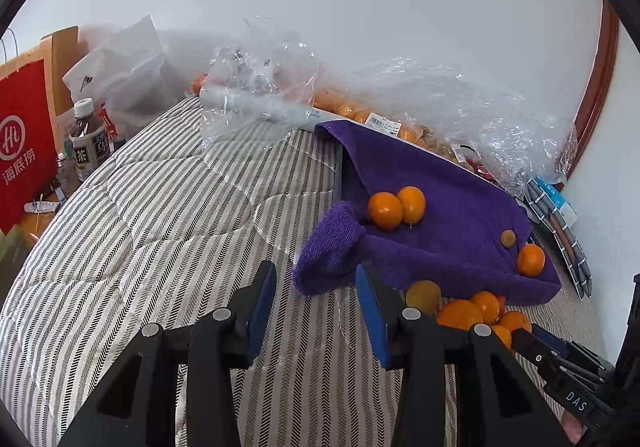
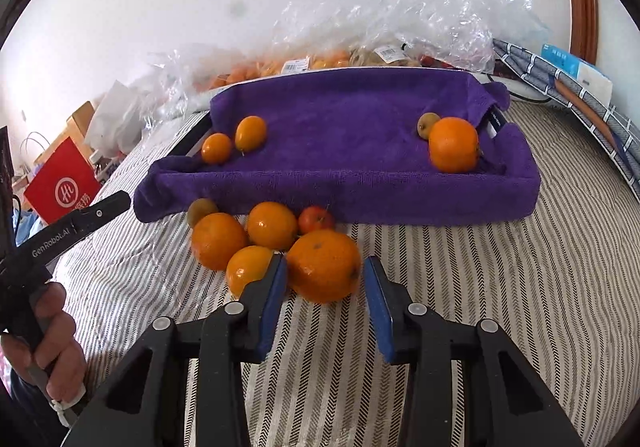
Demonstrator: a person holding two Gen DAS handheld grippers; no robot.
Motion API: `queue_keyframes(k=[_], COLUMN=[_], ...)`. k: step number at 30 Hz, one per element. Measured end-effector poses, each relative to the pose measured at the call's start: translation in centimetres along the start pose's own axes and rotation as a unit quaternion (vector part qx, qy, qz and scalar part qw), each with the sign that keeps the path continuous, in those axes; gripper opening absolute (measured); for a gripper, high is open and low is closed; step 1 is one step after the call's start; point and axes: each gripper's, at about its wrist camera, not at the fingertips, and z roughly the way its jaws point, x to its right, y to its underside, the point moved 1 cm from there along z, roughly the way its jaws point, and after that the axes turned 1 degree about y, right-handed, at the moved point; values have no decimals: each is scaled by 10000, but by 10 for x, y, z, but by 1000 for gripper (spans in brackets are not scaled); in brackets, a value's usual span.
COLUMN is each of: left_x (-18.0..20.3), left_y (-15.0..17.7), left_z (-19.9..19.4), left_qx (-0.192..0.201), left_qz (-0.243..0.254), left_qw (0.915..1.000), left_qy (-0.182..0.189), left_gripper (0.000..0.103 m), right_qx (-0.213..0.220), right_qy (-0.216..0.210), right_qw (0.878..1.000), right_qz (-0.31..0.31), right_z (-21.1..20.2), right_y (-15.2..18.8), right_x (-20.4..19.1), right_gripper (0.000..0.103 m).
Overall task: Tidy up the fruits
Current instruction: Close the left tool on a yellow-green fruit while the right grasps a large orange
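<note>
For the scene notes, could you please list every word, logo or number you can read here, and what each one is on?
"GenRobot.AI": on the left gripper's black finger, right wrist view.
"DAS": on the right gripper's body, left wrist view.
"海底捞", with a round "Hi"-like logo: on the red paper bag.
"茶": on the bottle label; the rest is too small.
Barcode stickers on the fruit bags: unreadable.
Blue and white box: print too blurred.

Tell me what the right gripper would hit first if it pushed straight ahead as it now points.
Most likely the big orange: it sits right ahead of the open right gripper, partly between the fingertips, with neither pad visibly pressing it. Depth is hard to judge.
</note>
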Motion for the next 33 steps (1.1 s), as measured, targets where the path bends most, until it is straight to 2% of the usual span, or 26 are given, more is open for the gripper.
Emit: queue_keyframes(k=[6, 11, 15, 18, 21, 26, 33], left_x=[5, 9, 11, 16, 23, 38, 51], left_y=[2, 3, 3, 5, 7, 12, 9], left_z=[4, 4, 4, 3, 4, 10, 32], left_qx=[-83, -110, -190, -177, -285, -552, -907], left_qz=[109, 215, 243, 363, 560, 798, 561], left_qw=[9999, 9997, 9994, 9989, 9973, 9929, 9907], left_qy=[2, 10, 170, 239, 380, 686, 845], left_gripper=[40, 40, 41, 41, 42, 42, 41], right_qx=[-110, 75, -82, -63, -144, -54, 127], right_qy=[99, 230, 345, 379, 506, 339, 364], right_qw=[9998, 9996, 9994, 9992, 9982, 9992, 9992], right_qz=[-117, -167, -48, -88, -275, -200, -102], right_z=[10, -3, -2, 1, 8, 4, -6], right_y=[-4, -2, 1, 0, -1, 0, 0], right_x=[-5, 4, 21, 20, 14, 20, 32], right_gripper=[42, 41, 41, 42, 42, 42, 42])
